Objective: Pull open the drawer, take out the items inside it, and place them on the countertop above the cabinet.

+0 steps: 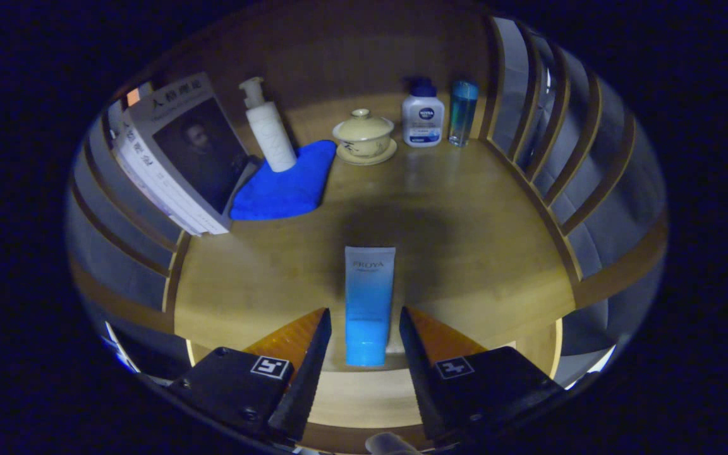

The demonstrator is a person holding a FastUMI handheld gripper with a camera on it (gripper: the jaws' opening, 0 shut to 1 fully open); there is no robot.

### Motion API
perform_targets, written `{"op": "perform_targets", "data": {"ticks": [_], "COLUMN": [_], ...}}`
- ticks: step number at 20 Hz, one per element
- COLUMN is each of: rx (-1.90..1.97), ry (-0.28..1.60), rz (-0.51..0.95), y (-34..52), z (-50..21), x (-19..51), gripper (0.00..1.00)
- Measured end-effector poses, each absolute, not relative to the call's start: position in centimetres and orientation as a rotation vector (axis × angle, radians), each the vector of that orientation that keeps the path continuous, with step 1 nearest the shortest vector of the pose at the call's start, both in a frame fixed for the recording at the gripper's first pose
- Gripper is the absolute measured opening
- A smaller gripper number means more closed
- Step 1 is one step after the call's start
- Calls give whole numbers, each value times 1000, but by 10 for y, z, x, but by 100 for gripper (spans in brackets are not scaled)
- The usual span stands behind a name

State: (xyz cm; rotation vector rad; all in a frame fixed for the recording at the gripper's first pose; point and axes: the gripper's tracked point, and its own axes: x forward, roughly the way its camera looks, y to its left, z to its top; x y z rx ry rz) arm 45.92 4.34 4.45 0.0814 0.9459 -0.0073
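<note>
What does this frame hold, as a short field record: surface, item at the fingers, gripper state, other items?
surface: wooden countertop
item at fingers: blue tube, lying flat, cap end between the fingers
gripper: open, fingers on either side of the tube, apart from it
back row: pump bottle on blue cloth, lidded cup on a saucer, white bottle, blue bottle
beside the cloth: book, leaning

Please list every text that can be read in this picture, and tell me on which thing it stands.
"PROYA": blue tube, lying between the open fingers of the gripper.
"NIVEA": white bottle.
Book cover: Chinese characters, too blurred to read.
Square markers on the fingers: no words.
</note>
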Motion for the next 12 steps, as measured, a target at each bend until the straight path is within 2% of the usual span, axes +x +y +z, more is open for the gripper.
{"op": "perform_targets", "data": {"ticks": [5, 12], "rx": [16, -8], "ry": [893, 769], "rz": [62, 105], "y": [63, 64], "z": [56, 55], "x": [424, 370], "gripper": [78, 78]}}
